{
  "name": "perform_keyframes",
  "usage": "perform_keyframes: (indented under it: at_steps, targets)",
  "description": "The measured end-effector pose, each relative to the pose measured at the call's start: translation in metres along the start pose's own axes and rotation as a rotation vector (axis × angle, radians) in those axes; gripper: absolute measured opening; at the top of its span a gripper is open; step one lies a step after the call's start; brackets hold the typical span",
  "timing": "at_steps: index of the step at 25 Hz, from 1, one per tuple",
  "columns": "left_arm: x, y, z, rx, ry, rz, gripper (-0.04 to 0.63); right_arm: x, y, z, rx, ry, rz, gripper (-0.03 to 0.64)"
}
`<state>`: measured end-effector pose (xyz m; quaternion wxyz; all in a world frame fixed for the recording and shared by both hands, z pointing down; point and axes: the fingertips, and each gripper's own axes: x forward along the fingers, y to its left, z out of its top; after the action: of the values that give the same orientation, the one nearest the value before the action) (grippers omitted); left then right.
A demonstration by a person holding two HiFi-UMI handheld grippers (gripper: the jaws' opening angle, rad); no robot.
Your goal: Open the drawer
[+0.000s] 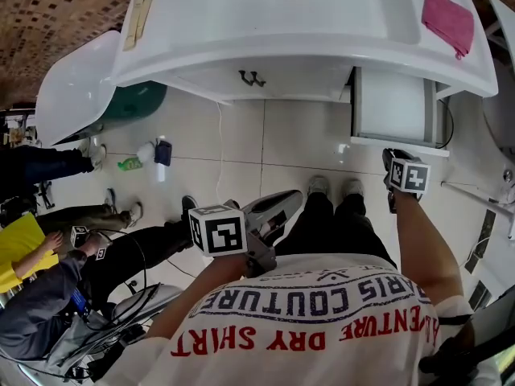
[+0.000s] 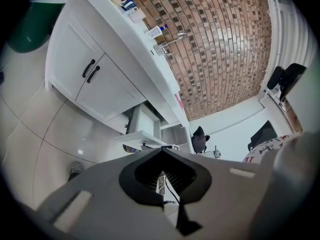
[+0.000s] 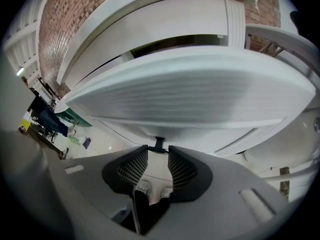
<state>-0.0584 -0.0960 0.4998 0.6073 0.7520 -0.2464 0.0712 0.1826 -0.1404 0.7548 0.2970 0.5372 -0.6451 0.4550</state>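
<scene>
Jaws on my right gripper [image 3: 158,153] are spread with nothing pinched. The little black handle [image 3: 159,144] sits right at the tips, and I can't tell if it's touching. The drawer [image 3: 190,94] is pulled out of the white vanity [image 1: 241,30] at its right end. The left gripper [image 2: 162,178] has its jaws pretty much squeezed together on nothing, well back from the cabinet.

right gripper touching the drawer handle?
Cannot tell. Right gripper view: the drawer handle sits right at the tips of the right gripper, with no clear contact or gap. Head view: the gripper covers the handle.
</scene>
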Motion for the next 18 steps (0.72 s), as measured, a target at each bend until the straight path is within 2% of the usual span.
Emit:
perform_keyframes:
  at_steps: [6, 8, 11, 14, 15, 18]
  targets:
    - [0.0, 0.001, 0.001, 0.005, 0.004, 0.0, -0.016, 0.0, 0.002, 0.002, 0.045, -0.013, 0.071, 0.148]
    - [-0.001, 0.002, 0.002, 0.007, 0.011, 0.0, -0.017, -0.005, 0.007, 0.007, 0.053, -0.039, 0.107, 0.205]
    - [0.001, -0.004, 0.007, 0.014, 0.02, -0.028, -0.017, -0.023, 0.017, 0.009, 0.054, -0.067, 0.158, 0.222]
    - [0.003, -0.009, 0.016, 0.028, 0.03, -0.054, -0.017, -0.056, 0.04, 0.018, 0.098, -0.117, 0.273, 0.223]
    - [0.003, -0.011, 0.019, 0.032, 0.033, -0.065, -0.015, -0.072, 0.052, 0.024, 0.121, -0.145, 0.333, 0.216]
    - [0.002, -0.014, 0.031, 0.047, 0.044, -0.09, -0.016, -0.128, 0.097, 0.051, 0.192, -0.241, 0.512, 0.089]
